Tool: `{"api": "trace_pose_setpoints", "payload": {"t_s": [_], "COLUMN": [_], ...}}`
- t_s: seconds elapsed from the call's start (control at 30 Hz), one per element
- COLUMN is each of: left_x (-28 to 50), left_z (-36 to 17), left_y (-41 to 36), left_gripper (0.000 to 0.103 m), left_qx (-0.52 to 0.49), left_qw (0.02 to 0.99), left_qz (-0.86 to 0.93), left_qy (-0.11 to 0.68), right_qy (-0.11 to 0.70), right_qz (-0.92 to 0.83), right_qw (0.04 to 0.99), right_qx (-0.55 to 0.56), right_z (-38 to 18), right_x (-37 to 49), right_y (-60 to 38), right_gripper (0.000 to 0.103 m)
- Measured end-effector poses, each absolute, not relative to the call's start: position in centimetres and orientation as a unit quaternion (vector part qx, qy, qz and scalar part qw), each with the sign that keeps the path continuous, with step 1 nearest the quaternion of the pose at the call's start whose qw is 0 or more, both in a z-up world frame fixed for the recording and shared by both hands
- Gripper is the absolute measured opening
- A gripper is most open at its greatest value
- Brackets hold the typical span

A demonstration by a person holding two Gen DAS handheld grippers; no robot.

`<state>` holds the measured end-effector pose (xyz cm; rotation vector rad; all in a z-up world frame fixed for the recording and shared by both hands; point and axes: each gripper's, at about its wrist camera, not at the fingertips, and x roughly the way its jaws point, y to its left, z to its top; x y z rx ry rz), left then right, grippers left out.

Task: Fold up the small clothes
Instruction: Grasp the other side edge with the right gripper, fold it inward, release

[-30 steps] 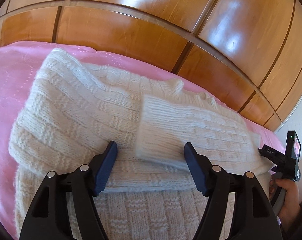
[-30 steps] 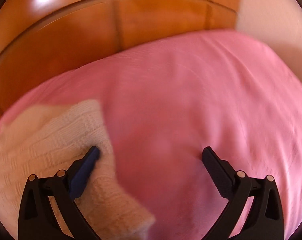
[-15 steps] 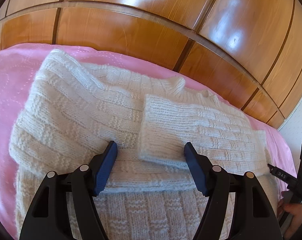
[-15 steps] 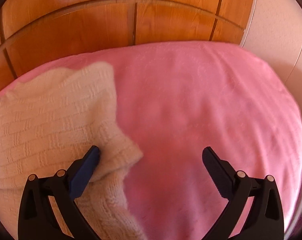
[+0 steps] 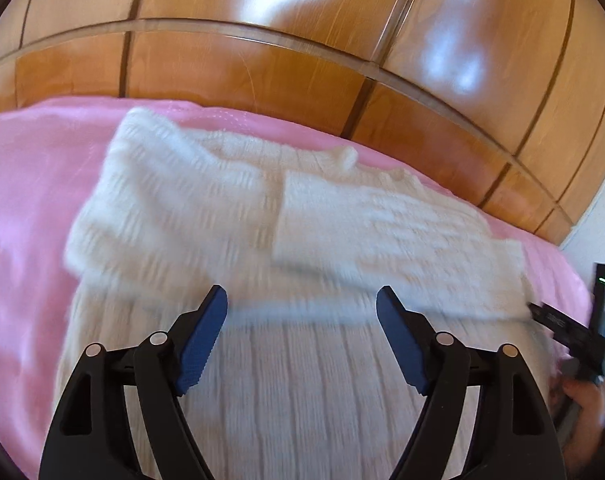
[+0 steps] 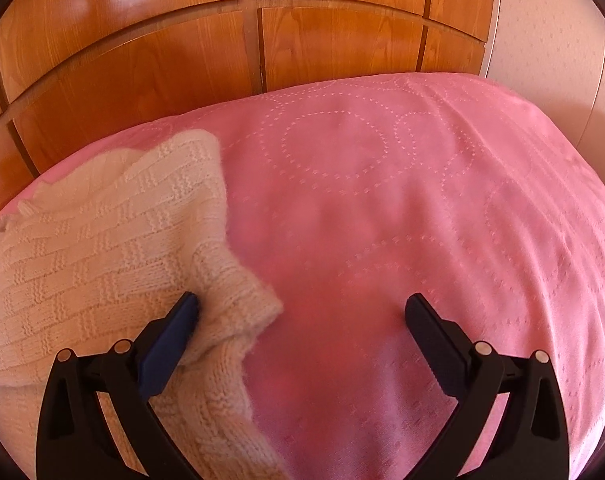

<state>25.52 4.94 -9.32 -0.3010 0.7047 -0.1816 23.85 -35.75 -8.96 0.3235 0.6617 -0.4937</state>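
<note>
A cream knitted sweater (image 5: pixel 230 216) lies on the pink bed cover (image 5: pixel 22 208), with both sleeves folded across its chest; the right sleeve's ribbed cuff (image 5: pixel 302 212) lies near the middle. My left gripper (image 5: pixel 302 312) is open and empty, hovering over the sweater's lower body. In the right wrist view the sweater (image 6: pixel 94 232) fills the left side, with a bunched corner (image 6: pixel 242 304) beside the left finger. My right gripper (image 6: pixel 302 312) is open and empty over the pink cover at the sweater's right edge. The right gripper also shows at the right edge of the left wrist view (image 5: pixel 574 328).
A glossy wooden headboard (image 5: pixel 302 68) rises right behind the bed. A pale wall (image 6: pixel 550 20) stands to the right. The pink cover (image 6: pixel 422 200) stretches wide to the right of the sweater.
The left gripper has drawn back toward the sweater's hem, its view now blurred by motion. The right gripper has shifted left and steadied, with more of the sweater's edge between its fingers.
</note>
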Motion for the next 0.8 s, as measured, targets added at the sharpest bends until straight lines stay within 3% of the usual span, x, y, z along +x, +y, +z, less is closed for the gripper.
{"api": "trace_pose_setpoints", "payload": {"t_s": [0.27, 0.67, 0.8], "left_x": [18.3, 13.0, 11.6], "left_z": [-10.1, -10.0, -10.1], "left_y": [10.2, 10.6, 10.8], "left_gripper": [0.081, 0.085, 0.091], "left_qx": [-0.246, -0.174, -0.151], "left_qw": [0.908, 0.922, 0.926], "left_qz": [-0.067, -0.081, -0.079], "left_qy": [0.334, 0.337, 0.337], "right_qy": [0.311, 0.341, 0.303], "right_qz": [-0.221, -0.064, -0.011], "right_qw": [0.909, 0.917, 0.933], "right_qx": [0.170, 0.195, 0.193], "right_z": [-8.3, -9.6, -11.1], "right_x": [22.8, 15.1, 11.4], "right_y": [-35.8, -34.6, -34.9], "right_gripper": [0.101, 0.101, 0.101]}}
